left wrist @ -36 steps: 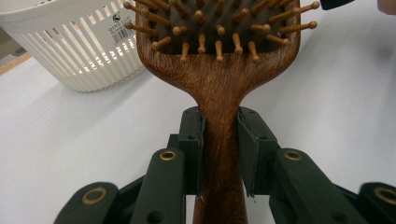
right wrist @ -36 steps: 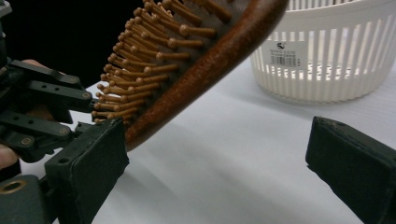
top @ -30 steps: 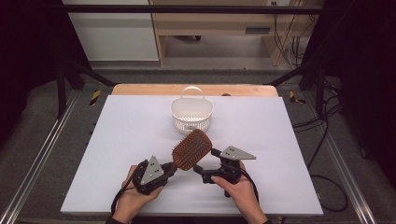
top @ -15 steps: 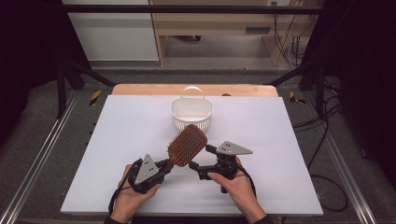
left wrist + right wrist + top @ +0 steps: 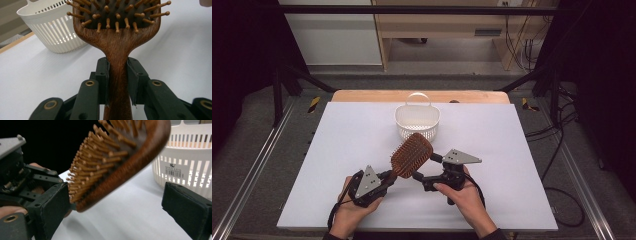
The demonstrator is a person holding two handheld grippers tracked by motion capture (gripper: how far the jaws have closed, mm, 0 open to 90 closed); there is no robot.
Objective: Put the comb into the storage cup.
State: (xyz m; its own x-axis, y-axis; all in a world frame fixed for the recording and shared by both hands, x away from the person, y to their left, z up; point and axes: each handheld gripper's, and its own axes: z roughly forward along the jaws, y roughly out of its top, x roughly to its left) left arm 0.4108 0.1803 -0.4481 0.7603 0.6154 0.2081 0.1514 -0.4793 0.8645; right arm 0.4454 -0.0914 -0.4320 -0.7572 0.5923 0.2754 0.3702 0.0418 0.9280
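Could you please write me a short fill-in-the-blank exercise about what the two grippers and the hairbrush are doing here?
1. The left gripper is shut on the hairbrush's ____.
2. The right gripper's jaws stand ____, not gripping anything.
3. The white basket sits on the table ____ the brush, on the far side from the person.

Missing words: handle; open; behind

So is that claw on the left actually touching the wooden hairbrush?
Touching. In the left gripper view the left gripper has both black jaws pressed flat against the sides of the hairbrush handle, with no gap on either side.
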